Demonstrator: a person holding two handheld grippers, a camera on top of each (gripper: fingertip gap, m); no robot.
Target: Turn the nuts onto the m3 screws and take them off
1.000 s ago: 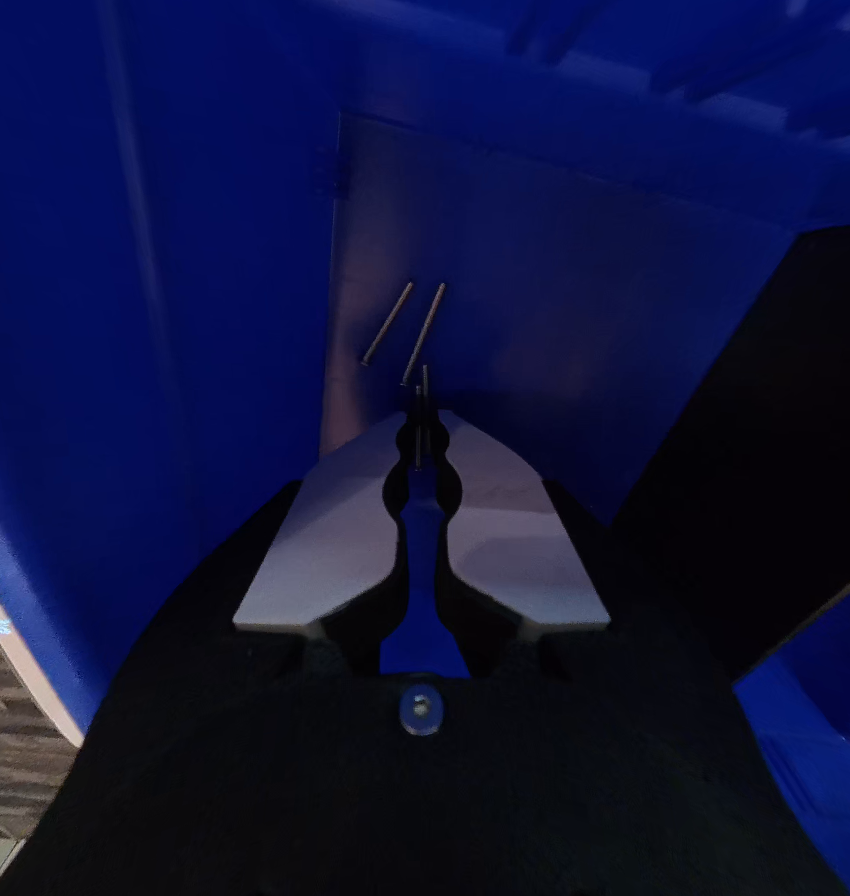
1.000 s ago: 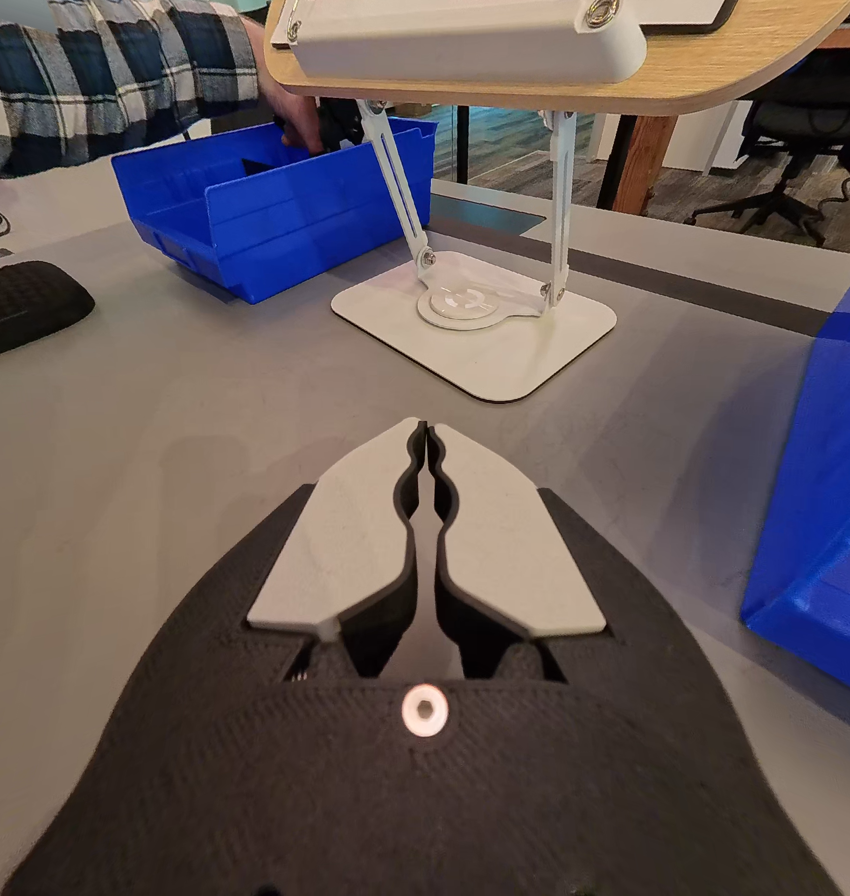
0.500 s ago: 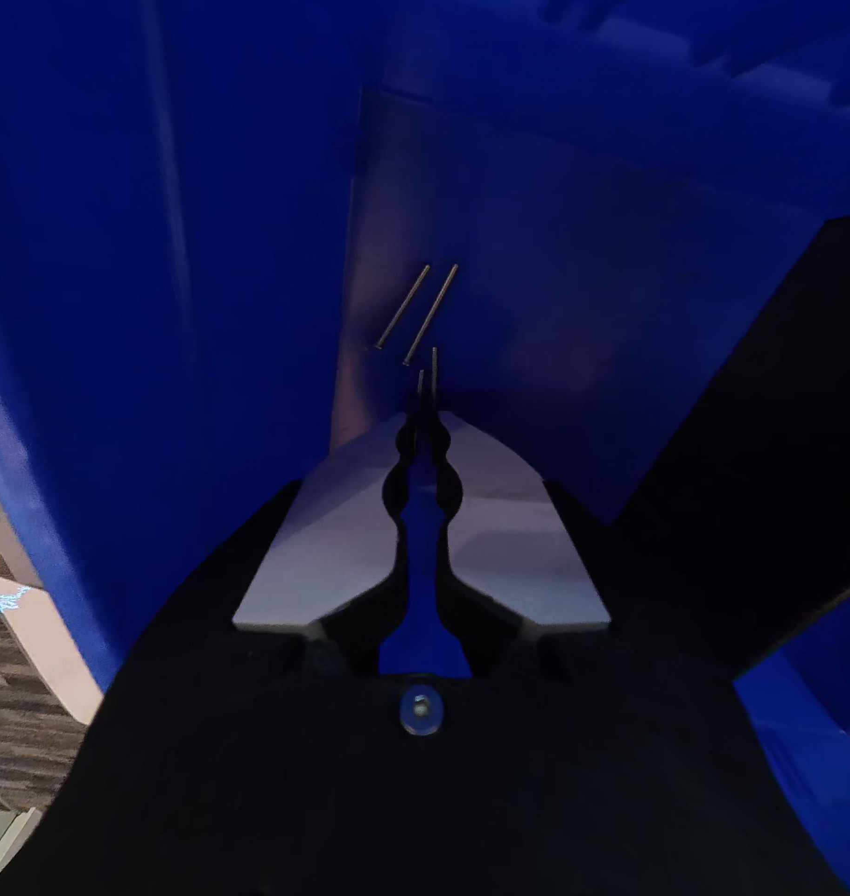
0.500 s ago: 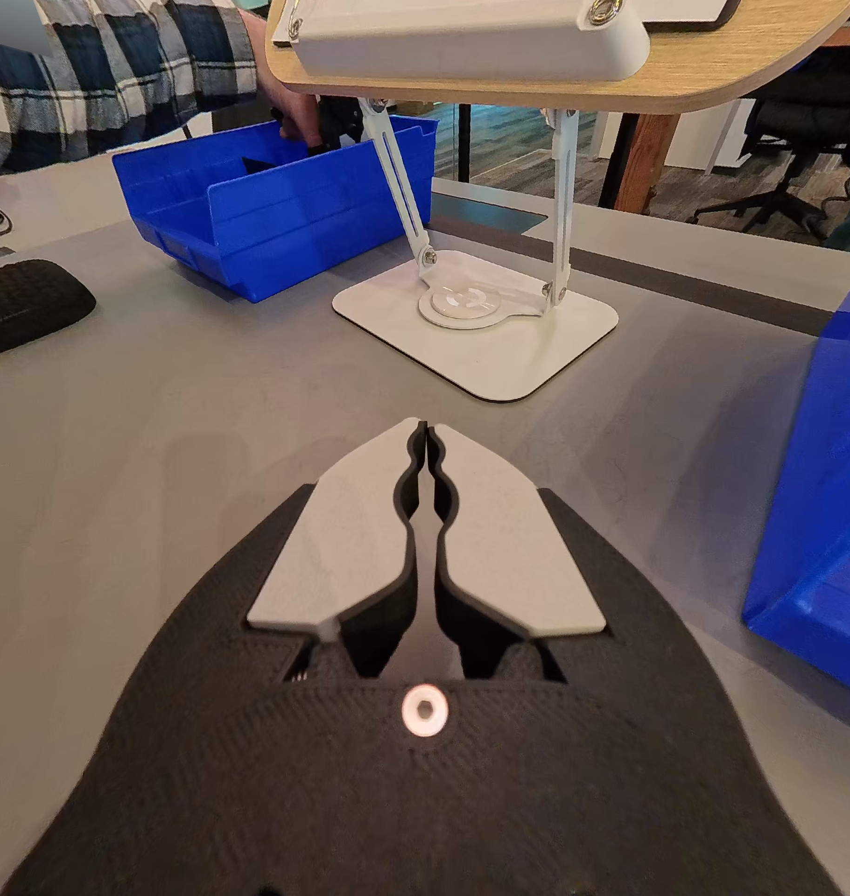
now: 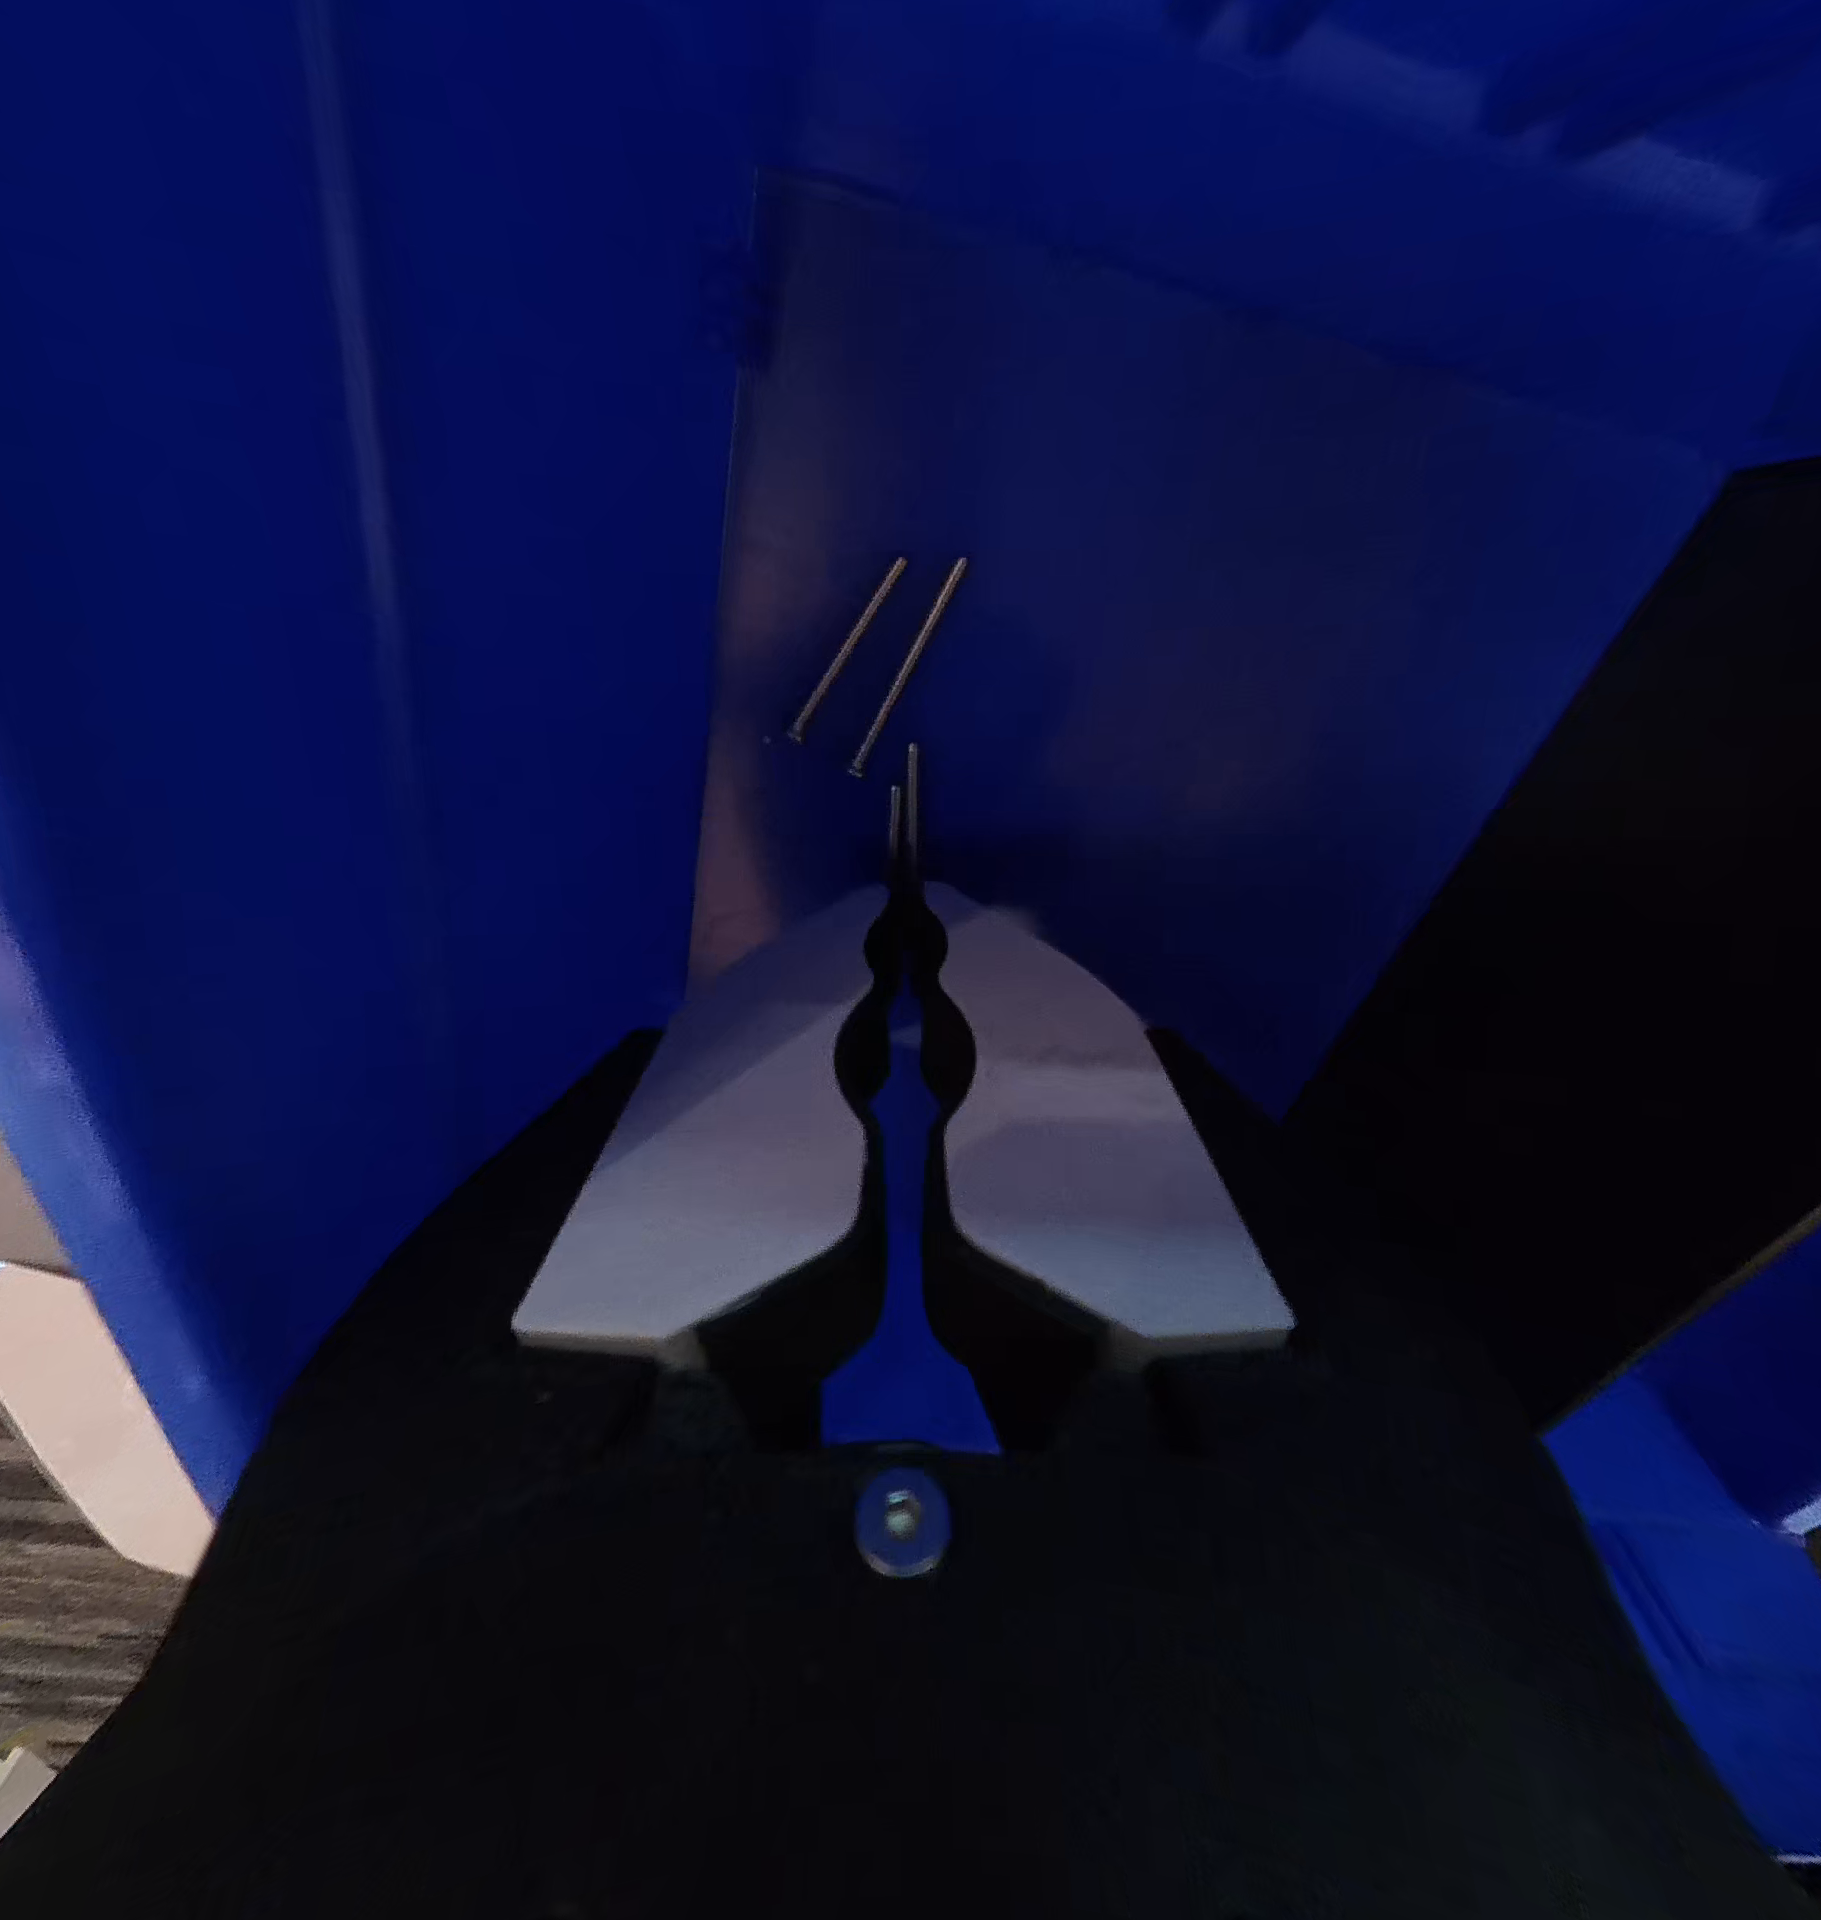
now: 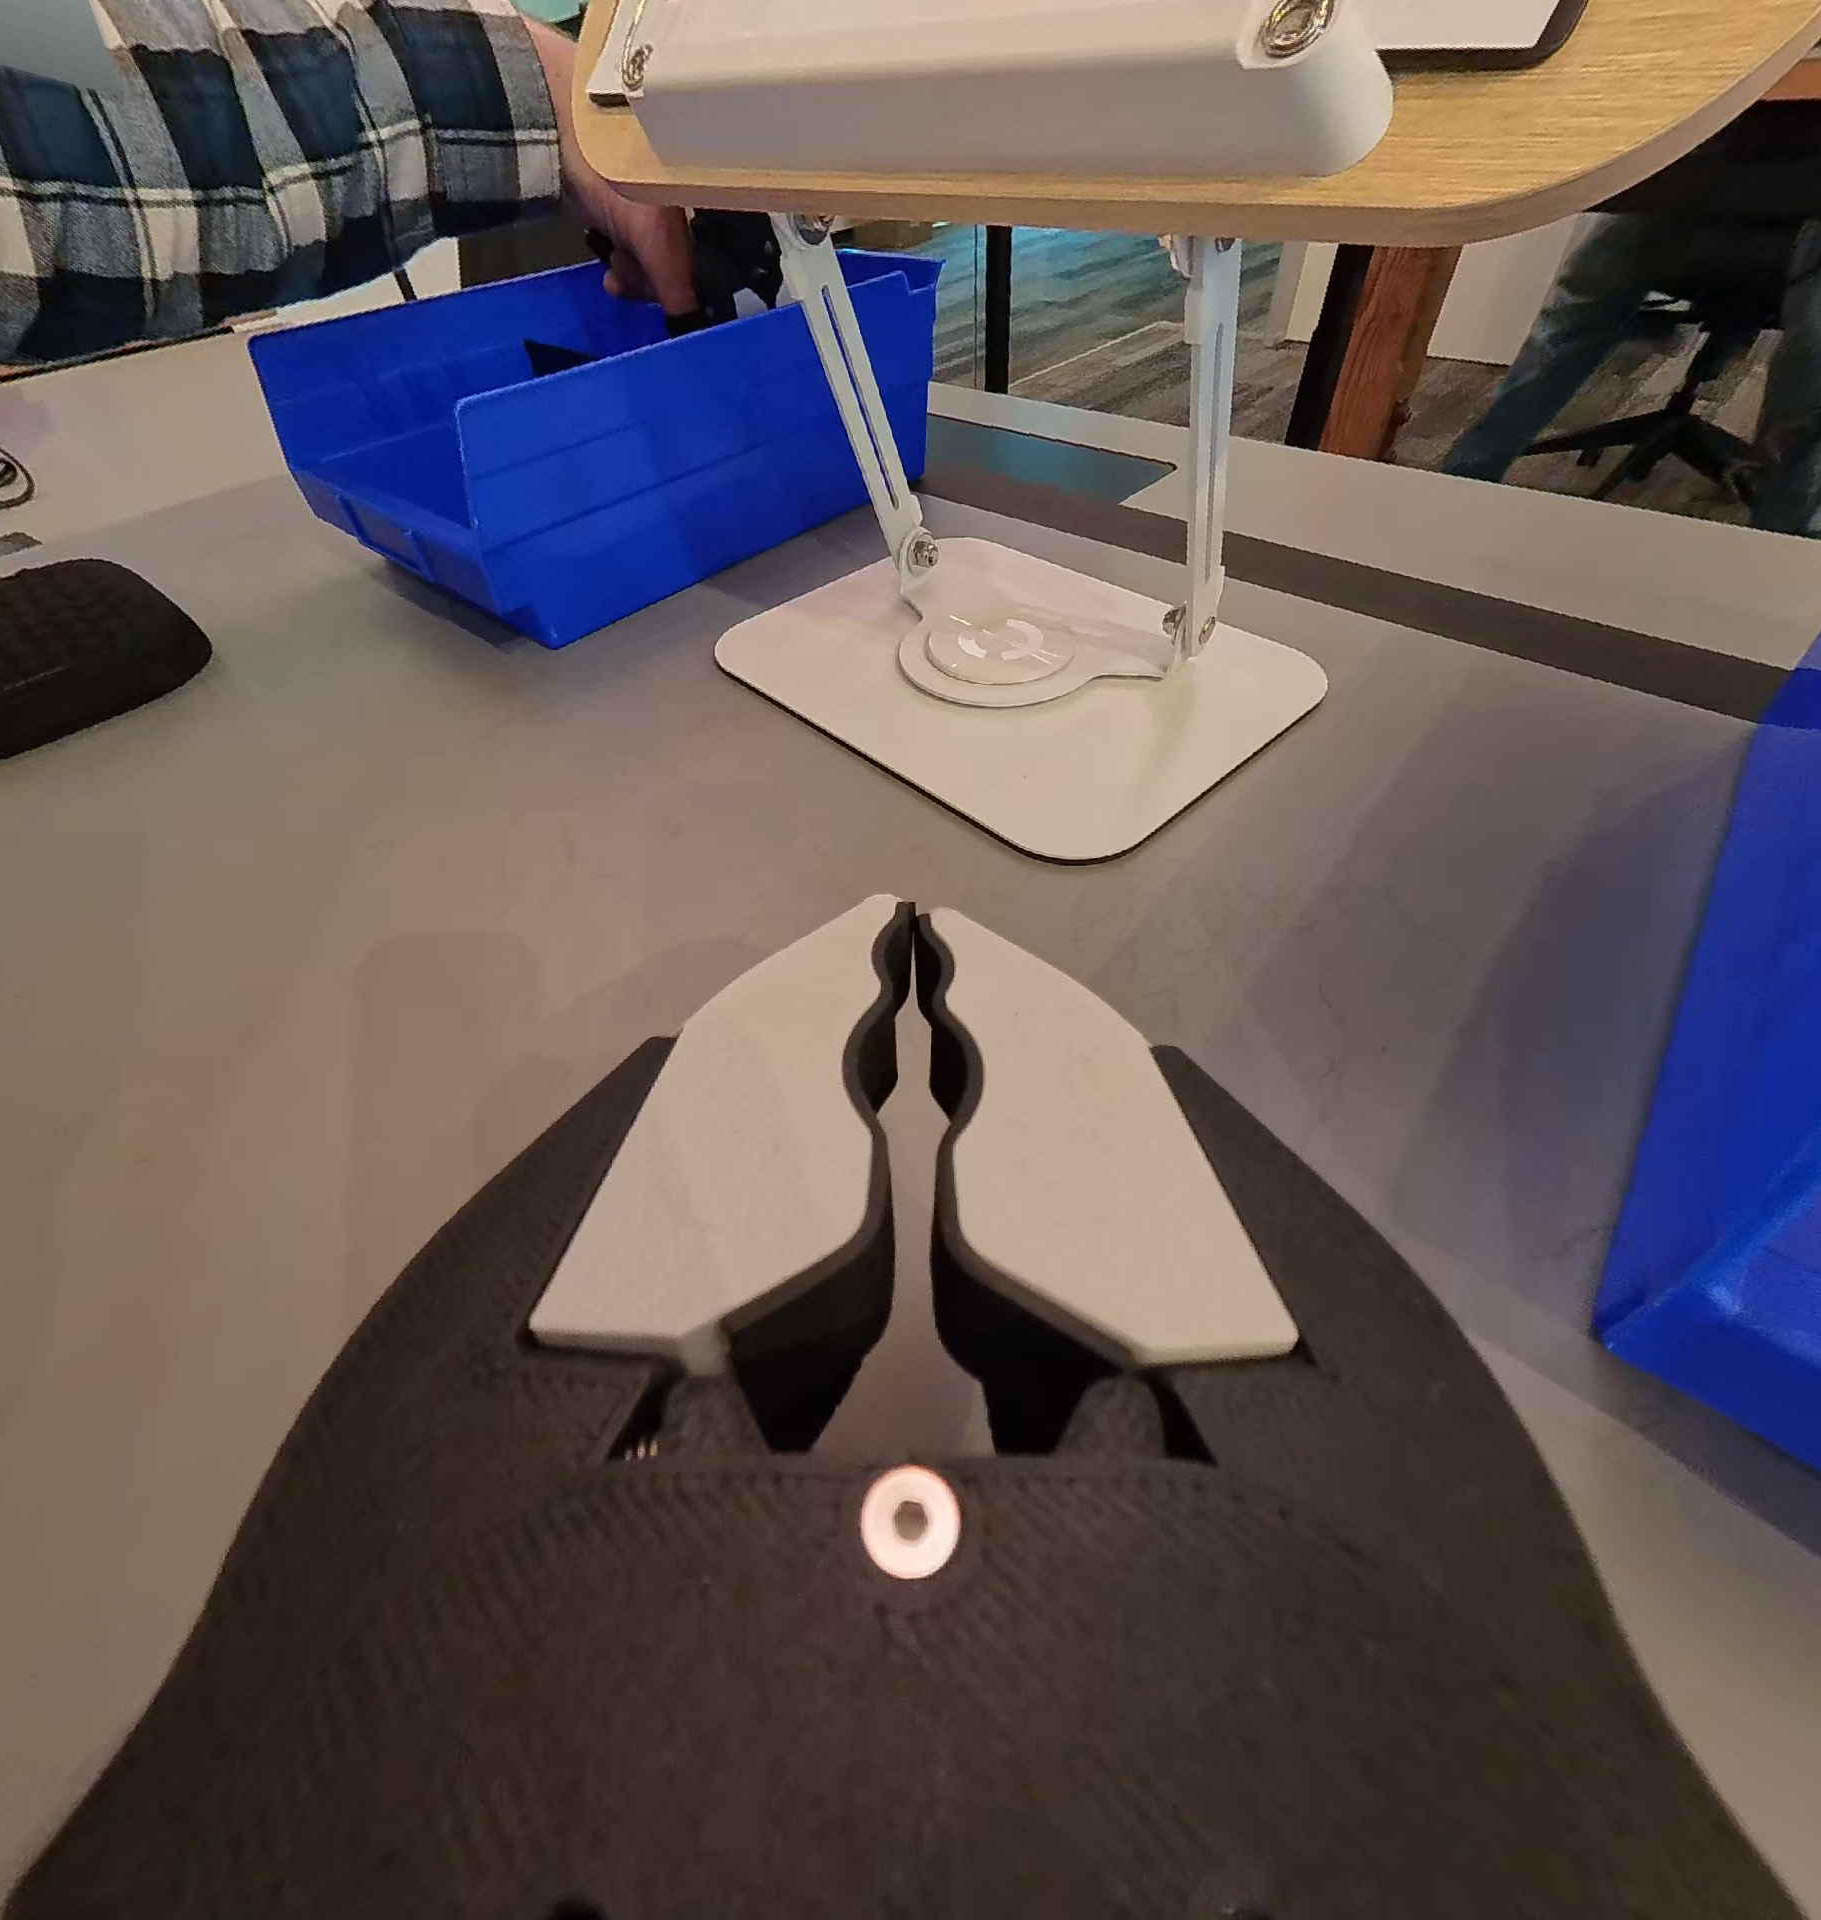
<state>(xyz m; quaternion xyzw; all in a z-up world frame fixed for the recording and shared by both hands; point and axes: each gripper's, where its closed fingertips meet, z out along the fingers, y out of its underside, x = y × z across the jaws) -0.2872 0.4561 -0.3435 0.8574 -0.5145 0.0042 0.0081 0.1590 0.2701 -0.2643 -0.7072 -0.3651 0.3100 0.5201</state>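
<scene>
In the left wrist view, my left gripper (image 5: 904, 909) is deep inside a blue bin (image 5: 366, 520). Its fingertips are shut on two thin metal screws (image 5: 911, 800) that stick out forward from between the pads. Two more long screws (image 5: 880, 660) lie loose side by side on the bin floor just beyond. In the right wrist view, my right gripper (image 6: 908, 914) is shut with nothing between its pads and hovers over the grey table (image 6: 366, 935). The same bin (image 6: 615, 468) stands at the far left there, with a person's hand (image 6: 636, 239) reaching into it.
A black divider (image 5: 1612, 831) stands in the bin, right of the left gripper. A white stand (image 6: 1031, 717) with a wooden top sits mid-table. A second blue bin (image 6: 1768, 1039) is at the right edge. A black pad (image 6: 54, 655) lies at the left. One gripper's finger ends stand about 50 centimeters off the other's.
The left fingertips closed from a narrow gap onto the two screws between them, and the gripper shifted slightly inside the bin. The right gripper stayed shut and still.
</scene>
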